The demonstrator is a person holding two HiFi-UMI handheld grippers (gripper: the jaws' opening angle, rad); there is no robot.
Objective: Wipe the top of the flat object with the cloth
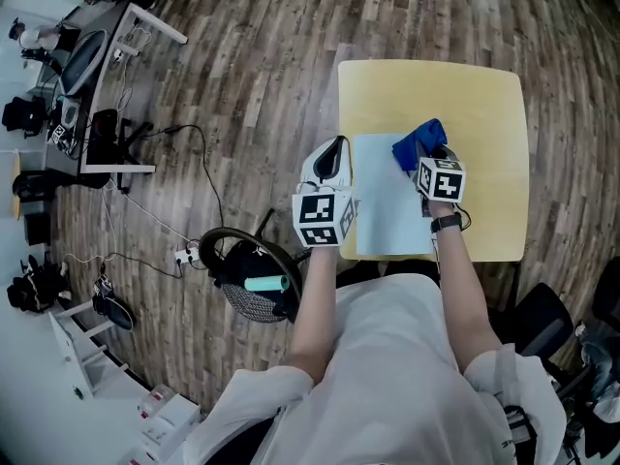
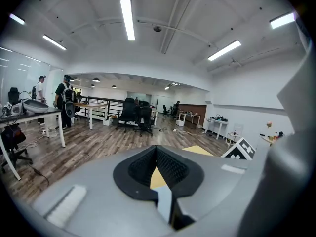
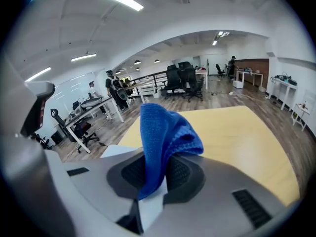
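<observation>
Cloth bunches clenched in the right gripper at the white flat object's one o'clock corner, left gripper narrowly parted and empty at ten o'clock, so wiping seems barely begun, and next should come a pressed sweep toward six.

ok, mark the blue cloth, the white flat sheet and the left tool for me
blue cloth [image 3: 165,132], right gripper view, on the bunched fold sticking up past the jaws.
white flat sheet [image 1: 387,206], head view, on its bare middle.
left tool [image 2: 157,171], left gripper view, in the gap between its fingertips.
</observation>
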